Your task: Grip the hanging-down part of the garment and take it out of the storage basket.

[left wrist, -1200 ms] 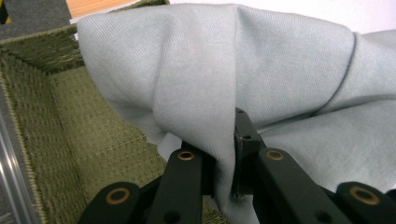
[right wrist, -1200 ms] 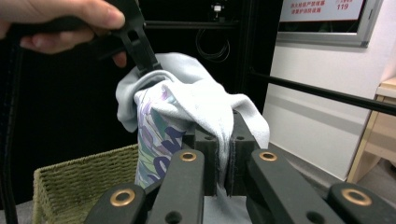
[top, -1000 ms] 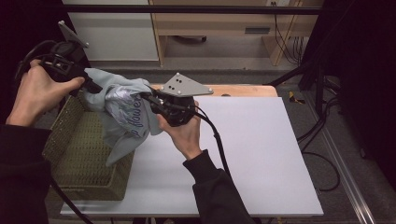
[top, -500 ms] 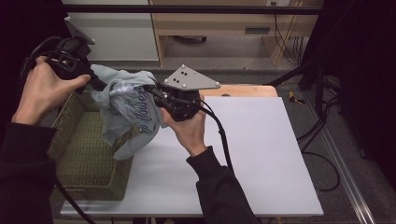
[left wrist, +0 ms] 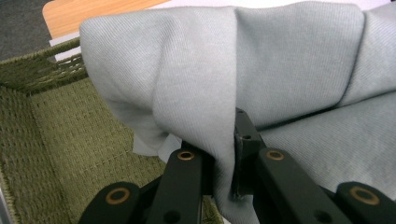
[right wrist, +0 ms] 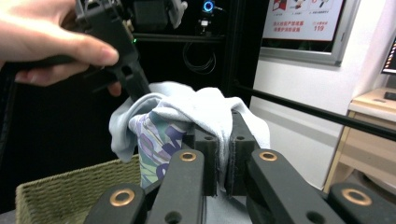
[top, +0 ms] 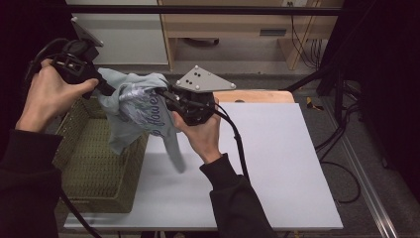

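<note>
Soft grey knit shirt (top: 136, 111) hangs limp above the woven basket (top: 94, 163) at the desk's (top: 277, 163) left, both our left gripper (top: 106, 89) and right gripper (top: 166, 95) jaws clamped on bunched folds; we'd regrip at hems.

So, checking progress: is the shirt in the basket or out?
Out: the shirt hangs bunched between both grippers above the basket.
</note>
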{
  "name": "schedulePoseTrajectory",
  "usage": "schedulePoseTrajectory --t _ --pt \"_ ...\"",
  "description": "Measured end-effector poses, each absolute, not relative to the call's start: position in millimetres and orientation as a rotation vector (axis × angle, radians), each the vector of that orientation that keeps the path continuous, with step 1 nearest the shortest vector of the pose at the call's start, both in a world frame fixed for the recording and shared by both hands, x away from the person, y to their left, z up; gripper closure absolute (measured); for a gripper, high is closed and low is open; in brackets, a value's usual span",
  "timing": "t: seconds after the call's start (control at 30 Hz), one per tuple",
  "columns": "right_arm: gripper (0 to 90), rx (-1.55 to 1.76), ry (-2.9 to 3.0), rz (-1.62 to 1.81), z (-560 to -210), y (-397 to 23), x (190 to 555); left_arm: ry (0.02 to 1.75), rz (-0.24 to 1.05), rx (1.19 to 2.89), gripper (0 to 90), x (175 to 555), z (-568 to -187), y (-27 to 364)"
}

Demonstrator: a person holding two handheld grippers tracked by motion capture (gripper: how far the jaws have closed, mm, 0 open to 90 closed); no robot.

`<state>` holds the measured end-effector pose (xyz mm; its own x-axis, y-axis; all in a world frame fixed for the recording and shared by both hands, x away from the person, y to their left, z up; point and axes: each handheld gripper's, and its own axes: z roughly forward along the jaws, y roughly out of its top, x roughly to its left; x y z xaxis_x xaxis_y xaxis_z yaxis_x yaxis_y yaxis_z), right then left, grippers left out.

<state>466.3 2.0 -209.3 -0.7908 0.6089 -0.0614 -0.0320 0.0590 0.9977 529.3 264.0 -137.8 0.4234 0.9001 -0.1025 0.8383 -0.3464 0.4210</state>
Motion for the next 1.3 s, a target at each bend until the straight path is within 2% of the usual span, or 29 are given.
schedulePoseTrajectory --t 0.57,0.83,0.97,1.13,1.3 --pt "84.3 0.687 2.043 1.770 -300.5 -4.4 476.5 1.504 0.201 2.306 82.8 534.2 -151.6 261.8" --pt "77.3 0.709 2.108 1.754 -330.2 -5.6 468.6 1.483 0.197 2.330 82.8 535.3 -156.8 254.5" --pt "63.1 0.712 2.108 1.776 -337.7 -10.5 463.1 1.485 0.205 2.331 82.8 535.8 -158.6 254.4" --pt "33.0 0.719 2.073 1.829 -342.7 -25.3 451.9 1.491 0.208 2.325 82.8 535.0 -161.0 256.0" --pt "21.9 0.778 2.016 1.807 -346.3 -49.2 444.1 1.480 0.202 2.334 82.8 535.3 -163.4 253.8"
